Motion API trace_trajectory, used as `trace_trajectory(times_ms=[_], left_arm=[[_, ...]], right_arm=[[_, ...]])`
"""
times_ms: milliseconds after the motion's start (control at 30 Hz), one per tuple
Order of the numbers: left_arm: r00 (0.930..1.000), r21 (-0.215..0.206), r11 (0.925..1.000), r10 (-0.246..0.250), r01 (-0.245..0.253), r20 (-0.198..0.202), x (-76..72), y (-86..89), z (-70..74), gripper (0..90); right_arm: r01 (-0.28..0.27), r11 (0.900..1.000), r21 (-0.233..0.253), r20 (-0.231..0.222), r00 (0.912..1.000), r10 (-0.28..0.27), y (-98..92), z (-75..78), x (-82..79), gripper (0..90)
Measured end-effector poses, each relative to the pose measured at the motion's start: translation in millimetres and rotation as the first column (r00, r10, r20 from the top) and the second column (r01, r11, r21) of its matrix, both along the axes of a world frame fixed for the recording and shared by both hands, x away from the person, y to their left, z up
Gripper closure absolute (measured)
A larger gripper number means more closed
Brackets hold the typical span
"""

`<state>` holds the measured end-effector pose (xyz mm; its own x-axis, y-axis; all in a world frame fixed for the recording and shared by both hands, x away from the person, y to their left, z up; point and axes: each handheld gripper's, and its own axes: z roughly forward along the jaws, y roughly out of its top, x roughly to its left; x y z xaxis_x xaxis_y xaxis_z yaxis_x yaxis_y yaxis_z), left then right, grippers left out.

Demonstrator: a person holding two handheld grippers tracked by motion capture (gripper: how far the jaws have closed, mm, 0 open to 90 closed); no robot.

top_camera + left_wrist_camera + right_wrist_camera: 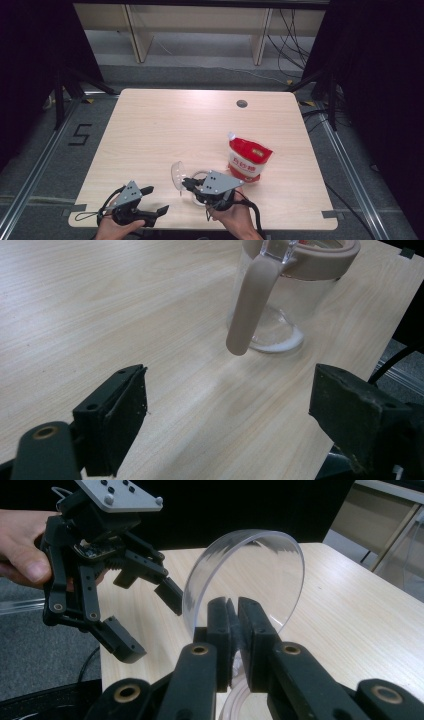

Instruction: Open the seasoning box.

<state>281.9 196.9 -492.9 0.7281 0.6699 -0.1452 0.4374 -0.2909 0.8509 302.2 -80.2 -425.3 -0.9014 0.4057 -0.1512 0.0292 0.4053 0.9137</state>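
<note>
Right gripper pinches clear lid, lid off jug. Left gripper spread wide, empty. Red bag untouched near right edge.

We see a clear round lid standing on edge in the middle of the right gripper view, its lower rim pinched between black jaws; in the high view it sits low, just left of centre. The glass jug, at the upper right of the left gripper view, stands upright with a beige collar, a beige handle and white residue at its base.
</note>
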Motion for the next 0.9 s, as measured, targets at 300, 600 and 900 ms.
trace_trajectory(times_ms=[300, 600, 900], left_arm=[[1.0, -0.002, 1.0, -0.006, 0.006, -0.002, -0.2, 0.4, -0.1, 15.3], [0.9997, -0.012, 0.9997, -0.022, 0.023, 0.012, -1.7, -1.7, 0.3, 15.2], [0.9997, -0.013, 0.9997, -0.023, 0.023, 0.0, -3.2, -3.7, 0.9, 15.3]], right_arm=[[0.035, 0.999, 0.03, -0.01, 0.9993, -0.035, -30.4, -3.8, 2.8, 66.5], [0.084, 0.996, 0.029, -0.018, 0.9964, -0.083, -68.1, -14.7, -2.0, 48.5], [0.15, 0.988, 0.042, -0.049, 0.9878, -0.148, -97.3, -20.9, -7.1, 45.0]])
